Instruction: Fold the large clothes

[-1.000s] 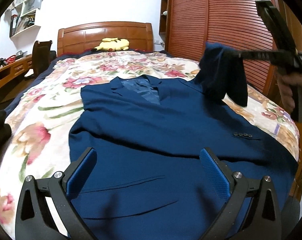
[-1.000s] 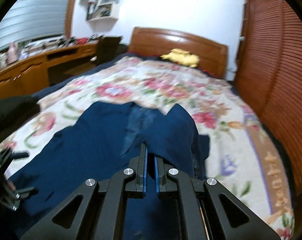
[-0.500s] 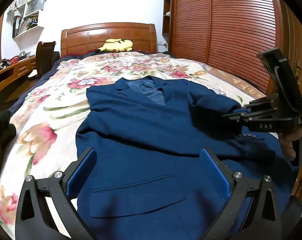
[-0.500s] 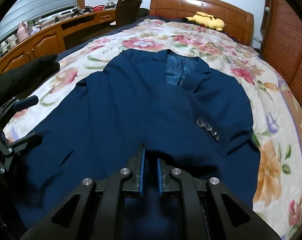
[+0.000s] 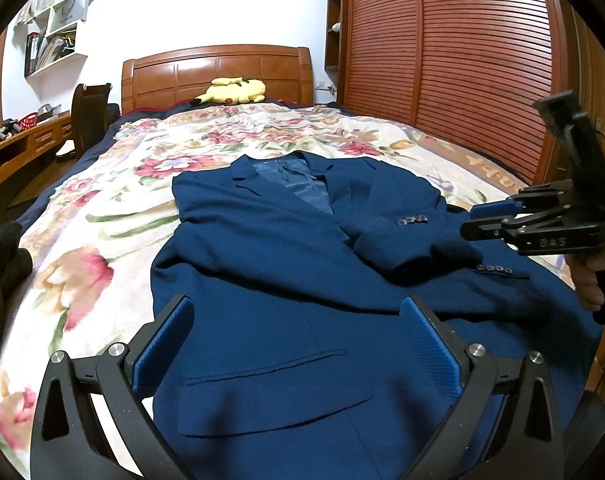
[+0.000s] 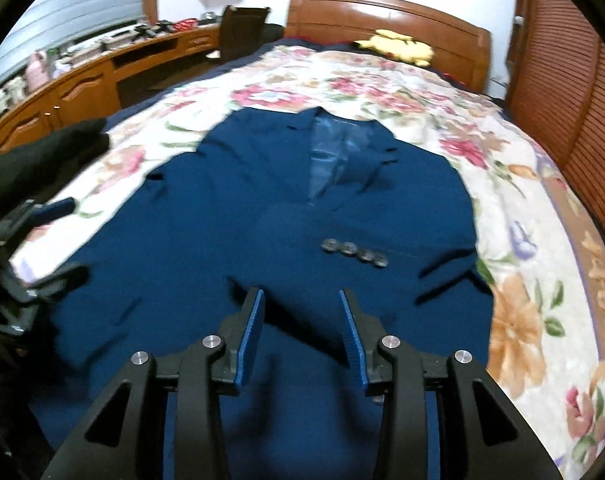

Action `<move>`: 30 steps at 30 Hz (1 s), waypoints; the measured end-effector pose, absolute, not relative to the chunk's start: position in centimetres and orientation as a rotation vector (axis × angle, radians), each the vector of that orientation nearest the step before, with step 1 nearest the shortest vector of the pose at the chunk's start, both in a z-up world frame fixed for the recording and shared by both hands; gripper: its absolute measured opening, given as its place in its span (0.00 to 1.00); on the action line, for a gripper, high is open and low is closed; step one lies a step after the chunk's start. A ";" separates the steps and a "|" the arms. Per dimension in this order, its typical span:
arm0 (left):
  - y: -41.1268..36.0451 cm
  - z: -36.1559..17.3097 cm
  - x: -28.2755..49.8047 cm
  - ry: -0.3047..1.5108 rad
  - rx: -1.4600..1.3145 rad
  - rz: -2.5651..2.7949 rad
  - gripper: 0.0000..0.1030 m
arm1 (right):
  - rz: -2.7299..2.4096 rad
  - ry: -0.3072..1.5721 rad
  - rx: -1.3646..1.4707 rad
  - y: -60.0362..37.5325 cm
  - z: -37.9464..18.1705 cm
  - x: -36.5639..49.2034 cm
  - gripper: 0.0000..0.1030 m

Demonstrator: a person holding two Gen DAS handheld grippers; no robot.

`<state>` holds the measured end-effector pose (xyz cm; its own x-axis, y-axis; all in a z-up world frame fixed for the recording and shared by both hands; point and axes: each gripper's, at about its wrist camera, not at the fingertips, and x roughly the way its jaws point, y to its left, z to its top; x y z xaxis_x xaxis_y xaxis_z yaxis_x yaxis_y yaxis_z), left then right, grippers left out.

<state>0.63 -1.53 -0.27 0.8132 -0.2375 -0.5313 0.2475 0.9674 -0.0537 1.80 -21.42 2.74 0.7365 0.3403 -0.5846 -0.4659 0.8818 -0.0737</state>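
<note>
A navy blue suit jacket (image 5: 270,264) lies face up on the flowered bedspread (image 5: 114,208), collar toward the headboard. Its right sleeve (image 5: 406,240) lies folded across the chest, cuff buttons showing. My left gripper (image 5: 298,324) is open and empty, hovering over the jacket's lower front near the pocket flap. My right gripper (image 6: 300,312) is open and empty just above the folded sleeve (image 6: 342,248); it also shows in the left wrist view (image 5: 478,220) at the right edge. The jacket fills the right wrist view (image 6: 222,232).
A yellow plush toy (image 5: 232,90) rests by the wooden headboard (image 5: 218,68). A slatted wooden wardrobe (image 5: 462,52) runs along the right. A desk (image 6: 82,80) and chair (image 5: 88,116) stand on the left. Dark clothing (image 5: 0,256) lies at the bed's left edge.
My right gripper carried the sleeve down from the air, laid it across the chest and opened, letting it go. My left gripper stayed open over the hem.
</note>
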 end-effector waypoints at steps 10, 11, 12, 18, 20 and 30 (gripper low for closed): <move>-1.6 -0.3 0.6 0.565 0.020 -0.258 1.00 | 0.316 0.654 -0.108 -23.8 0.0 5.8 0.57; -1.6 -0.3 0.6 0.565 0.021 -0.258 1.00 | 0.315 0.666 -0.087 -24.0 -0.3 6.3 0.58; -1.6 -0.4 0.6 0.566 0.022 -0.259 1.00 | 0.311 0.677 -0.078 -24.2 -0.5 6.7 0.59; -1.6 -0.5 0.6 0.568 0.023 -0.259 1.00 | 0.358 0.725 -0.040 -23.3 -1.9 8.4 0.59; -1.6 -0.5 0.7 0.571 0.022 -0.260 1.00 | 0.386 0.747 -0.038 -22.6 -2.5 8.7 0.58; -1.4 -0.4 0.5 0.562 0.011 -0.268 1.00 | 0.382 0.678 -0.164 -20.5 -0.8 7.4 0.07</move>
<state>0.52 -1.39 -0.37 0.8123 -0.2485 -0.5276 0.2544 0.9651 -0.0627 7.44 -20.51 -0.81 0.7127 0.2900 -0.6387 -0.3956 0.9181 -0.0246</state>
